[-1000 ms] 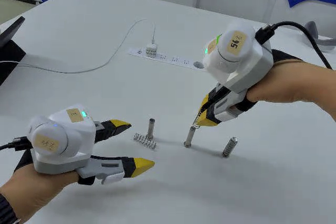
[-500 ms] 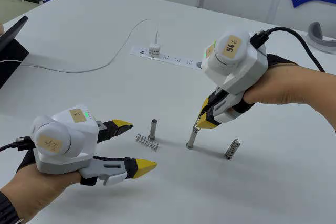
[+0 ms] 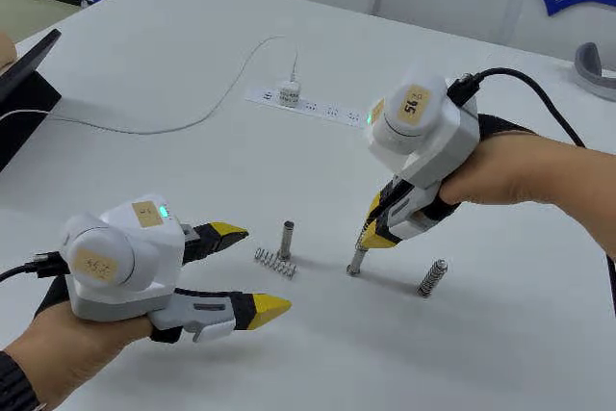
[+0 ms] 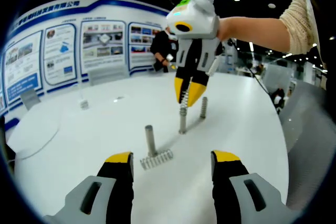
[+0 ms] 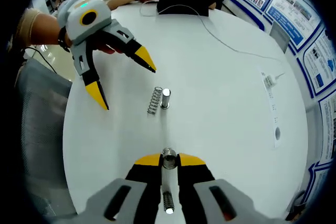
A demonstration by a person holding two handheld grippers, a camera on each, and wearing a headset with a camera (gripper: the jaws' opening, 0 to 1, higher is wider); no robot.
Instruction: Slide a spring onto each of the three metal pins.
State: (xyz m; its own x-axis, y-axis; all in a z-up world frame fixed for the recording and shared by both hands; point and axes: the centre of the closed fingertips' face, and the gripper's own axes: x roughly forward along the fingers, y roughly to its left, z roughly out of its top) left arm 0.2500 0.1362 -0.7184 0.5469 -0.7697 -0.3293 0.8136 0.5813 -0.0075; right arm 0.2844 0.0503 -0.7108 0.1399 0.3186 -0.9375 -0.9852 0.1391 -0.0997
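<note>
My right gripper (image 3: 369, 236) still pinches the spring (image 4: 183, 100) onto the middle pin (image 3: 356, 261)'s top; my left gripper (image 3: 255, 269) stays spread, waiting.

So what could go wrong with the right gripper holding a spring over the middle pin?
The right gripper holds its spring at the top of the middle pin; a sideways push may tip the pin or snag the spring. The open left gripper is close to the loose spring beside the bare pin and could knock either.

White power strip (image 3: 318, 108) on table (image 3: 144, 55), plug (image 3: 289, 94) inserted, cable (image 3: 144, 132) trailing left.
</note>
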